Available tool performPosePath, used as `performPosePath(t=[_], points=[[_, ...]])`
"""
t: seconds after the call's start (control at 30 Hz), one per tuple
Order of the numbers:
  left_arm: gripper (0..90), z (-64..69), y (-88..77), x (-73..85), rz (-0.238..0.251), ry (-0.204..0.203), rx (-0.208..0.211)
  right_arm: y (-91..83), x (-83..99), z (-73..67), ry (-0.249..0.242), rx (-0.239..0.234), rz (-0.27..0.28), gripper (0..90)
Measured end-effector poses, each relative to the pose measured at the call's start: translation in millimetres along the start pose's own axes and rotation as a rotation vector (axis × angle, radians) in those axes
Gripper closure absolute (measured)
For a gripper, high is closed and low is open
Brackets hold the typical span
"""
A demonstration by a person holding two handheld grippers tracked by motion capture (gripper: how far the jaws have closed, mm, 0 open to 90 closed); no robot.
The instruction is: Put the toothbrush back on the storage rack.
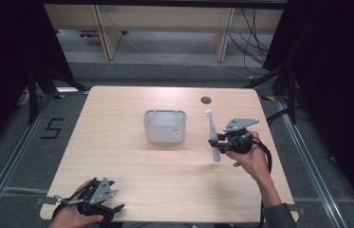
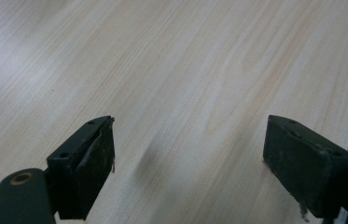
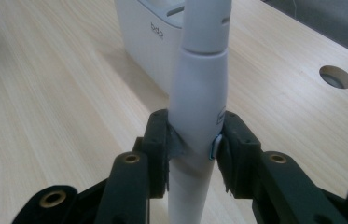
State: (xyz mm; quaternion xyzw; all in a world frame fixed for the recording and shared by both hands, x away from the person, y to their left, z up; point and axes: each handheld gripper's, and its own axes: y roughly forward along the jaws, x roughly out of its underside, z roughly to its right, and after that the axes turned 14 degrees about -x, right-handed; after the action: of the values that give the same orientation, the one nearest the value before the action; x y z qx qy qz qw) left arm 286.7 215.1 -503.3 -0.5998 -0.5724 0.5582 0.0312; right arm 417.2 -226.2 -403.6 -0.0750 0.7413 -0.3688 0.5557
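A white electric toothbrush (image 1: 212, 137) stands nearly upright above the table, clamped at its handle by my right gripper (image 1: 216, 139), just right of a light grey rectangular holder box (image 1: 165, 126). In the right gripper view the black jaws press both sides of the toothbrush handle (image 3: 198, 98), with the holder box (image 3: 150, 37) behind it. My left gripper (image 1: 116, 205) rests at the table's near left corner, held by a hand. In the left gripper view its fingers (image 2: 87, 161) stand wide apart over bare wood, nothing between them.
The wooden table (image 1: 117, 156) has a round cable hole (image 1: 206, 100) at its far right. Beyond the far edge are wooden furniture legs (image 1: 104, 33) and loose cables (image 1: 253, 42) on the floor. A "5" (image 1: 52, 128) is marked on the floor at the left.
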Motion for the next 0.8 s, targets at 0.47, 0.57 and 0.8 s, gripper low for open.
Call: performPosePath(t=[0.47,0.57,0.8], points=[[16.4,-0.2,0.3,-0.5,-0.001,0.011,0.002,7.0,-5.1,1.8,0.0,0.012,0.033,67.0],[16.3,0.7,0.1,-0.5,0.003,0.006,0.007,8.4,-5.3,1.1,0.02,0.004,0.035,67.0],[16.3,0.5,0.6,-0.2,0.001,0.0,0.008,10.4,-7.2,3.6,0.033,-0.005,0.06,67.0]])
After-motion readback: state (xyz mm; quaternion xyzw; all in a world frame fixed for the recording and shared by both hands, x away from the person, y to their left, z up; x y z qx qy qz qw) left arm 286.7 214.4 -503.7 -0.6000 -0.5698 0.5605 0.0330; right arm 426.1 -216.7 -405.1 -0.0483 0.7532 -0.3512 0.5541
